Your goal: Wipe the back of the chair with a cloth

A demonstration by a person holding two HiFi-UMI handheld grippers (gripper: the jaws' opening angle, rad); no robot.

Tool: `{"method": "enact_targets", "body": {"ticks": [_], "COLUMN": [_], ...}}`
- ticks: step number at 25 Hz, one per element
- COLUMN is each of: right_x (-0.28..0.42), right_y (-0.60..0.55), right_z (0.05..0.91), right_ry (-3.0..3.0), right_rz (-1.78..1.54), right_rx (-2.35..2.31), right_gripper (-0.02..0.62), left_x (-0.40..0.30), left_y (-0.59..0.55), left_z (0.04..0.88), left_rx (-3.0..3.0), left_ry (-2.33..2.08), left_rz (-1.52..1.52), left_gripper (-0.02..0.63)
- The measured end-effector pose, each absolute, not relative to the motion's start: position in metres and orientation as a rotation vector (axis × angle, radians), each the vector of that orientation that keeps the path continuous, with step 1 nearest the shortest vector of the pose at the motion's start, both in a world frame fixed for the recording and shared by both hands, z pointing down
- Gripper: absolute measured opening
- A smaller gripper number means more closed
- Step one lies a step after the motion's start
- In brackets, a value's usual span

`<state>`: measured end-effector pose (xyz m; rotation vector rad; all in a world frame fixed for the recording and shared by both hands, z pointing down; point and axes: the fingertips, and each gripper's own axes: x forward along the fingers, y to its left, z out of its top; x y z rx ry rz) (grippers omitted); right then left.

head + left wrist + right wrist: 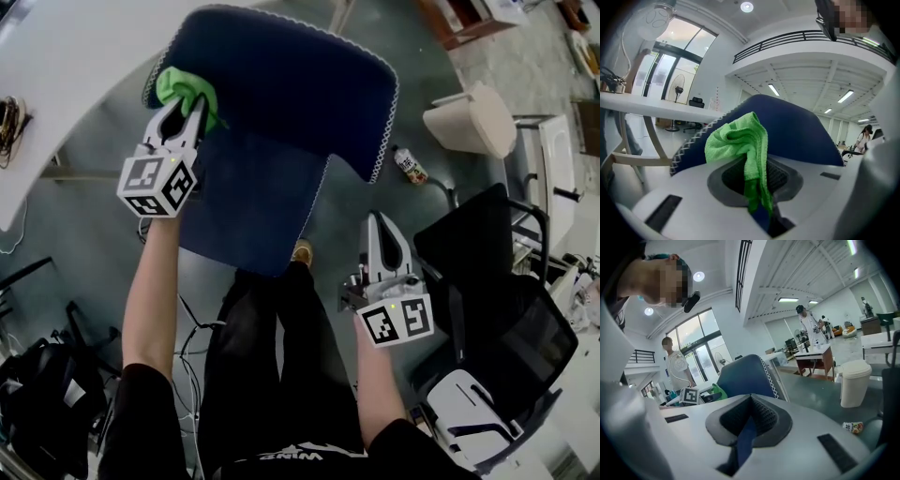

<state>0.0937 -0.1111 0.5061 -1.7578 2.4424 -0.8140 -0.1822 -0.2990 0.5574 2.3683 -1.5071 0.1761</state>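
Note:
The dark blue chair with white edge stitching stands in front of me, its back uppermost in the head view. My left gripper is shut on a bright green cloth, which rests against the left edge of the chair back. In the left gripper view the cloth bunches out of the jaws in front of the blue back. My right gripper hangs to the right of the chair, apart from it, shut on nothing. The right gripper view shows the chair and the cloth beyond it.
A white table lies at the upper left. A beige bin and a bottle are on the floor to the right. A black office chair stands close to my right gripper. Bags and cables sit lower left.

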Motion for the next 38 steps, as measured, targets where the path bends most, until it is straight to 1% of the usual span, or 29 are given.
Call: {"method": "enact_targets", "body": {"ticks": [7,14,23,25,28,38], "right_x": [0.106,0.119,0.121,0.119,0.116,0.100], "right_y": [-0.109,-0.106,-0.105,-0.105,-0.107,-0.116], "right_z": [0.508,0.511,0.511,0.511,0.512,0.517], "right_ry": [2.434,2.417,2.419,2.423,2.431,2.465], "right_rz": [-0.806,-0.813,-0.811,-0.814,-0.815,-0.825], "right_rx": [-1.778,-1.798,-1.798,-1.795,-1.788,-1.759], "right_gripper": [-0.005,-0.005,-0.005,-0.005,-0.005,-0.005], "left_x": [-0.087,0.018,0.079,0.077,0.051,-0.101], "left_y": [-0.278,-0.232,-0.185,-0.178,-0.181,-0.229], "left_z": [0.568,0.572,0.558,0.554,0.556,0.593], "left_rx": [2.465,2.628,2.716,2.738,2.722,2.556], "left_ry": [-1.288,-0.955,-0.671,-0.644,-0.725,-1.183], "left_rz": [0.172,0.236,0.188,0.186,0.191,0.308], "left_gripper": [0.067,0.067,0.067,0.067,0.067,0.067]}}
